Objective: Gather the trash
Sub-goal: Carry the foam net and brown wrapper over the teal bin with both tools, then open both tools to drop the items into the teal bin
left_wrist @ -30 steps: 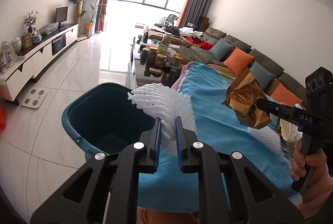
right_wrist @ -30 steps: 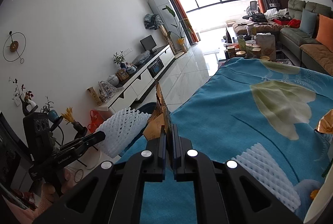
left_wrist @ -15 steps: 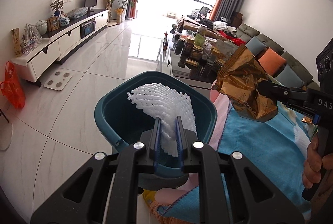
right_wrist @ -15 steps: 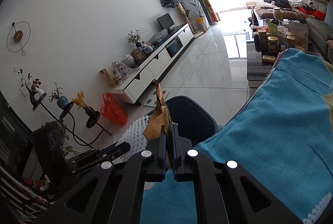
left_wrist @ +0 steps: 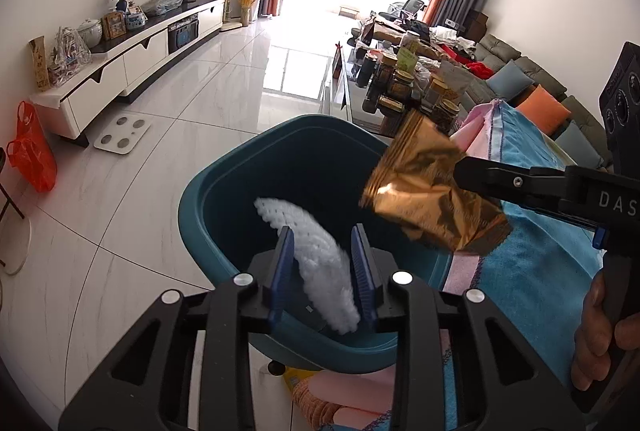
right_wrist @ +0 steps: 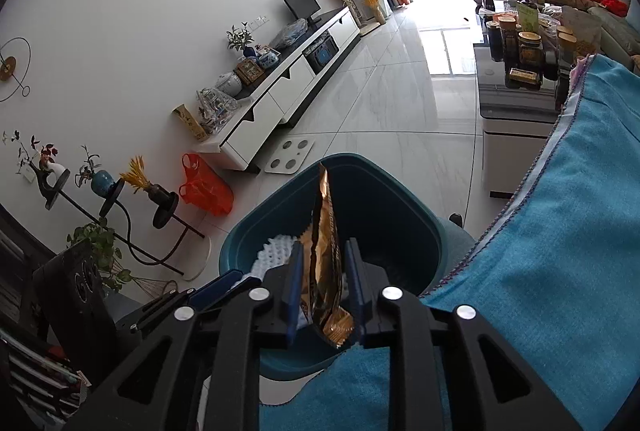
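A teal trash bin point(left_wrist: 208, 215) stands on the floor beside the table. My left gripper point(left_wrist: 323, 263) is open above the bin, and the white foam net point(left_wrist: 316, 255) is loose between its spread fingers, blurred. My right gripper point(right_wrist: 325, 283) is also open over the bin point(right_wrist: 384, 199). The gold foil wrapper point(right_wrist: 326, 251) hangs loose between its fingers. In the left wrist view the wrapper point(left_wrist: 432, 199) sits at the right gripper's tips above the bin's right rim. The foam net also shows in the right wrist view point(right_wrist: 276, 251) inside the bin.
A blue cloth point(right_wrist: 560, 251) covers the table to the right of the bin. A low table with jars point(left_wrist: 404, 87) stands behind. A white TV cabinet point(left_wrist: 132, 55), a floor scale point(left_wrist: 122, 133) and an orange bag point(left_wrist: 32, 151) are at the left.
Both grippers have moved over the bin and opened. The foam net and the gold wrapper are let go and slipping down between the fingers.
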The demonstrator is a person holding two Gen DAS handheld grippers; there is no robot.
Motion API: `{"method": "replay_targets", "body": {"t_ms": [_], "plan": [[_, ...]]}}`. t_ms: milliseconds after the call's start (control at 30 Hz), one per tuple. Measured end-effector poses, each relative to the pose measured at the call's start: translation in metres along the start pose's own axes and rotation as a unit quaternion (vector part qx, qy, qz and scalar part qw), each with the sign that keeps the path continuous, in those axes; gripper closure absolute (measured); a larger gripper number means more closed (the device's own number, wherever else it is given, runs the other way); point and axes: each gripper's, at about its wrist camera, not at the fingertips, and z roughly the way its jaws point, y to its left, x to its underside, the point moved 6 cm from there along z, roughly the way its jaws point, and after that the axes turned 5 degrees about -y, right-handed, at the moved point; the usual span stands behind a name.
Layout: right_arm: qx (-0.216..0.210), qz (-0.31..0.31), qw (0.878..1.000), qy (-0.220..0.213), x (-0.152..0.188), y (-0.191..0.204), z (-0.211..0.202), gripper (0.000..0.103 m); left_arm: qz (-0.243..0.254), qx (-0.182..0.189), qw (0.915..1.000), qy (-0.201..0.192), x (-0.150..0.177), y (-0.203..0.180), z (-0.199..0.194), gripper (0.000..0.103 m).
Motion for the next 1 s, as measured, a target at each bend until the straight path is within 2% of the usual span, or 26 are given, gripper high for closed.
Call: {"method": "replay_targets", "body": {"t_ms": [133, 233, 300, 367, 400, 567, 700, 800, 1000], "plan": [[-0.001, 0.000, 1.000, -0.001, 0.002, 0.000, -0.003, 0.075, -0.010, -0.007, 0.9999, -0.003, 0.001, 0.004, 0.002, 0.070], [-0.002, -0.004, 1.000, -0.012, 0.001, -0.001, -0.013, 0.075, -0.008, -0.009, 0.9997, -0.021, -0.001, -0.001, -0.013, 0.069], [-0.005, -0.007, 1.000, -0.022, 0.001, -0.001, -0.025, 0.075, 0.002, -0.004, 0.9992, -0.040, -0.004, -0.008, -0.027, 0.064], [-0.008, -0.012, 0.999, -0.034, 0.002, -0.001, -0.041, 0.074, 0.011, 0.006, 0.9981, -0.060, -0.005, -0.018, -0.043, 0.054], [-0.009, -0.015, 0.999, -0.042, 0.002, -0.002, -0.051, 0.073, 0.017, 0.014, 0.9973, -0.070, -0.006, -0.025, -0.052, 0.054], [0.003, -0.042, 0.995, -0.089, 0.006, -0.008, -0.110, 0.067, 0.056, 0.087, 0.9894, -0.102, -0.002, -0.076, -0.092, 0.046], [0.034, -0.072, 0.987, -0.136, 0.016, -0.017, -0.165, 0.058, 0.084, 0.170, 0.9770, -0.098, 0.012, -0.132, -0.112, 0.042], [0.068, -0.080, 0.981, -0.164, 0.031, -0.033, -0.205, 0.057, 0.097, 0.237, 0.9643, -0.069, 0.030, -0.176, -0.113, 0.039], [0.148, -0.045, 0.971, -0.184, 0.067, -0.086, -0.268, 0.055, 0.119, 0.301, 0.9461, 0.001, 0.067, -0.245, -0.097, 0.039]]}}
